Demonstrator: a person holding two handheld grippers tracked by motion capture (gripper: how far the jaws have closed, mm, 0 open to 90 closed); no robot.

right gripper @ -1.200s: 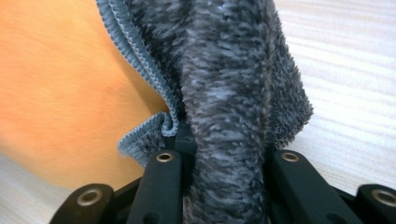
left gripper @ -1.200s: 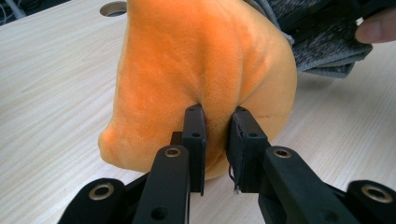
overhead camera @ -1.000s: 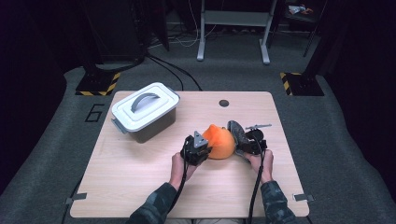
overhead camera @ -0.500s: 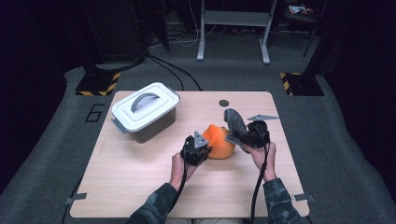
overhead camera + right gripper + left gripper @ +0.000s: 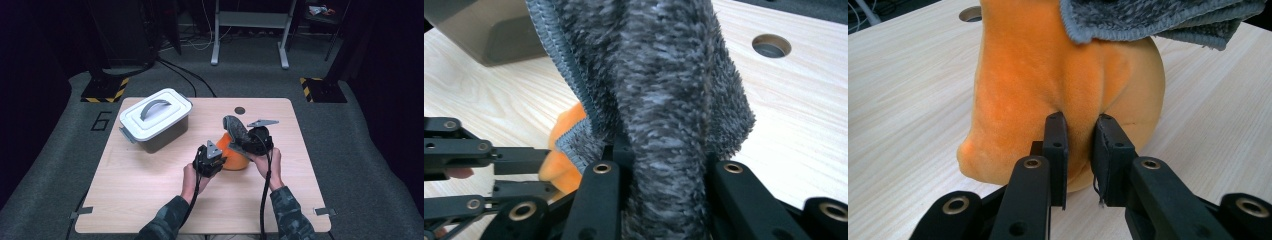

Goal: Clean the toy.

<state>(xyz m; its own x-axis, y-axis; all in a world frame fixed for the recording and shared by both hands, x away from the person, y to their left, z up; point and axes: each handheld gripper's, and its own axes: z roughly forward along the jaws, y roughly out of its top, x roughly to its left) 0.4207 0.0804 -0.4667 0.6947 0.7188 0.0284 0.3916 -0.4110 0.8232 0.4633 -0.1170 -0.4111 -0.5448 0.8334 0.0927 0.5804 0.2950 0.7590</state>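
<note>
Sat on the wooden table [image 5: 150, 200], at 5 o'clock from the lidded white bin [image 5: 155, 120]: orange plush cushion [image 5: 234, 155], pinched in a fold by the left gripper [image 5: 1079, 145], jaws narrow. Hung over its top, clamped thick in the right gripper [image 5: 659, 165]: grey towel [image 5: 659, 75]. Best wiped with steady downward strokes toward 6 o'clock, plush kept pinned firmly.

fuzzy orange plush [image 5: 1048, 75], shaggy grey cloth [image 5: 659, 90]
</note>
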